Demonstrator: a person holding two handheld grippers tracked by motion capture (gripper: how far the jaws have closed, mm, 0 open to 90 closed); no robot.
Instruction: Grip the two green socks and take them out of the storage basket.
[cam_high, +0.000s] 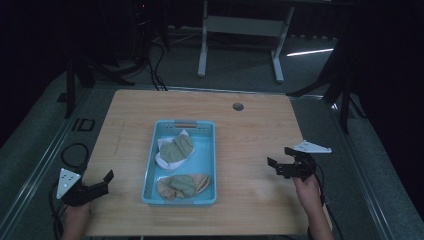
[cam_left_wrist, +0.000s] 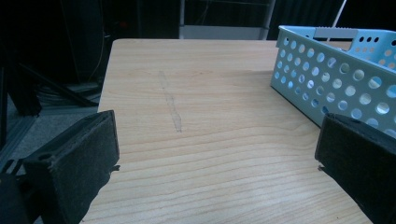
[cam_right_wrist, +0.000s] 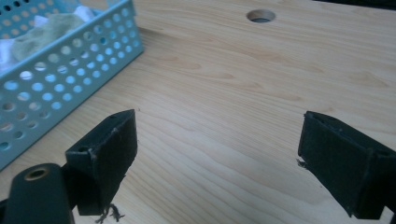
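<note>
Pale blue perforated plastic basket (cam_high: 207, 165) sat mid-way across the light wooden desk (cam_high: 250, 130). Inside: a green-and-white bundle of cloth (cam_high: 176, 150) toward the far end, a green-and-tan bundle (cam_high: 182, 186) at the near end; possibly socks, too dim to say. Left tongs (cam_high: 97, 183) rested at the near left edge, jaws spread wide, nothing held. Right tongs (cam_high: 282, 162) hovered right of the basket, well apart from it, jaws likewise wide and empty.
</note>
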